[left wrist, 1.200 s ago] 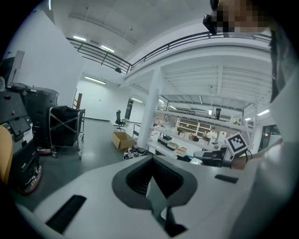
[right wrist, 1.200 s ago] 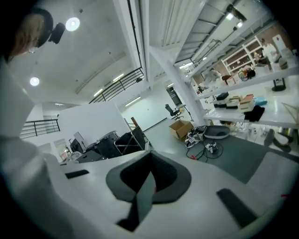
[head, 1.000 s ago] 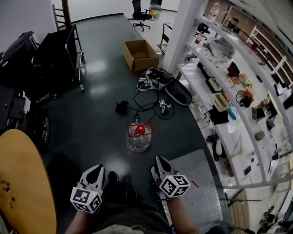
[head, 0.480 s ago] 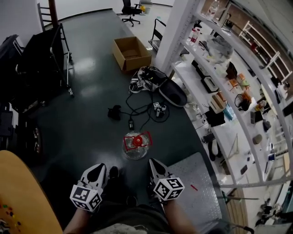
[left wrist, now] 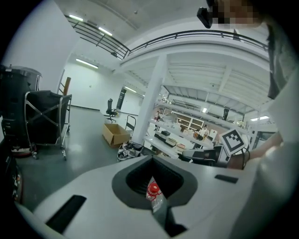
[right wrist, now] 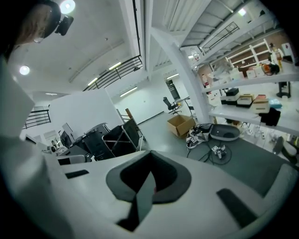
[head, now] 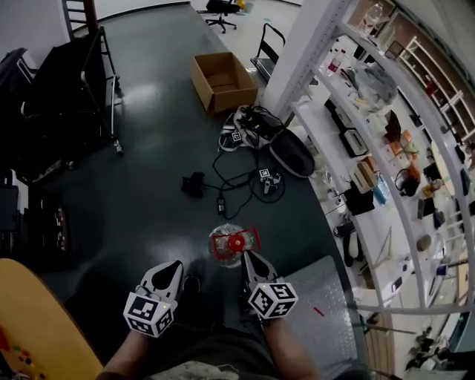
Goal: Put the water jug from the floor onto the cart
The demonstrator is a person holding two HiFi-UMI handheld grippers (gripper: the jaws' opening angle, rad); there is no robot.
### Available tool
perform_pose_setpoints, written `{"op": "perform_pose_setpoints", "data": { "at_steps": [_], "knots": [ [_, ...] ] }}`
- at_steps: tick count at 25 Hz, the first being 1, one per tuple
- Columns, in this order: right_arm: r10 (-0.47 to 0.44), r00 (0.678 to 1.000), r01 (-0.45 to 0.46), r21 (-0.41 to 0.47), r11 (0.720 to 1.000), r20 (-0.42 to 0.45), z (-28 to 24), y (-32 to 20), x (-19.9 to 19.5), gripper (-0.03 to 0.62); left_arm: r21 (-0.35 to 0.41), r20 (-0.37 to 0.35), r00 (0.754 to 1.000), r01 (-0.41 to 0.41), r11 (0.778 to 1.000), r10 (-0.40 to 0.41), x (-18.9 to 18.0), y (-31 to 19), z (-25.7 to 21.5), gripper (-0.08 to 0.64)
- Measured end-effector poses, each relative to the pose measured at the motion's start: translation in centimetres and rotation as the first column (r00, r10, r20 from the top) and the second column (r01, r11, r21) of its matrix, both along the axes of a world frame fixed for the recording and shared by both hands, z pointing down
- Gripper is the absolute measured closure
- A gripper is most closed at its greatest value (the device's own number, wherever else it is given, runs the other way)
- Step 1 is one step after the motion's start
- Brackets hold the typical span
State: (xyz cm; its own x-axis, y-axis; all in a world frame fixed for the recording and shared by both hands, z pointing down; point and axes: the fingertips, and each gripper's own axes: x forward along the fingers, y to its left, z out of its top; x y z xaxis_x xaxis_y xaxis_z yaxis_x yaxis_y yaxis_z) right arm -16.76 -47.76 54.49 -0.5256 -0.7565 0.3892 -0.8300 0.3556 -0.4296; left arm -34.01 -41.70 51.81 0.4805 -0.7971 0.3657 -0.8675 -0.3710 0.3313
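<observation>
The water jug (head: 225, 246) stands upright on the floor (head: 148, 171), long axis vertical, red cap (head: 236, 242) on top. It is just ahead of the right claw (head: 249, 257) and ahead-right of the left claw (head: 174, 267). Both claws' jaws are closed together, gripping nothing.

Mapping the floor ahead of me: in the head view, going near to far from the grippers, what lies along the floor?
Water jug → black power block → cardboard box → office chair.

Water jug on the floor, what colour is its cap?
Red; the cap on the clear water jug shows best in the head view.
</observation>
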Motion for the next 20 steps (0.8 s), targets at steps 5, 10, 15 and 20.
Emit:
{"op": "perform_pose_setpoints", "data": {
  "at_steps": [5, 10, 15, 20],
  "knots": [
    [0.001, 0.997, -0.004, -0.041, 0.999, -0.076, 3.0, -1.6, -1.2, 0.603, -0.01, 0.023, 0.999, -0.045, 0.999, 0.045, -1.2, -3.0, 2.0, 0.555],
    [-0.048, 0.993, 0.043, -0.052, 0.998, -0.105, 5.7, -3.2, -3.0, 0.603, -0.03, 0.027, 0.997, -0.072, 0.997, 0.073, -2.0, -6.0, 4.5, 0.555],
    [-0.102, 0.986, 0.091, -0.088, 0.992, -0.133, 9.4, -3.6, -5.2, 0.603, -0.079, 0.019, 0.996, -0.081, 0.994, 0.083, -2.2, -7.1, 7.9, 0.555],
    [-0.138, 0.981, 0.118, -0.145, 0.982, -0.134, 13.1, -3.3, -5.9, 0.601, -0.106, 0.031, 0.992, -0.115, 0.988, 0.119, -0.2, -7.5, 10.7, 0.555]
  ]
}}
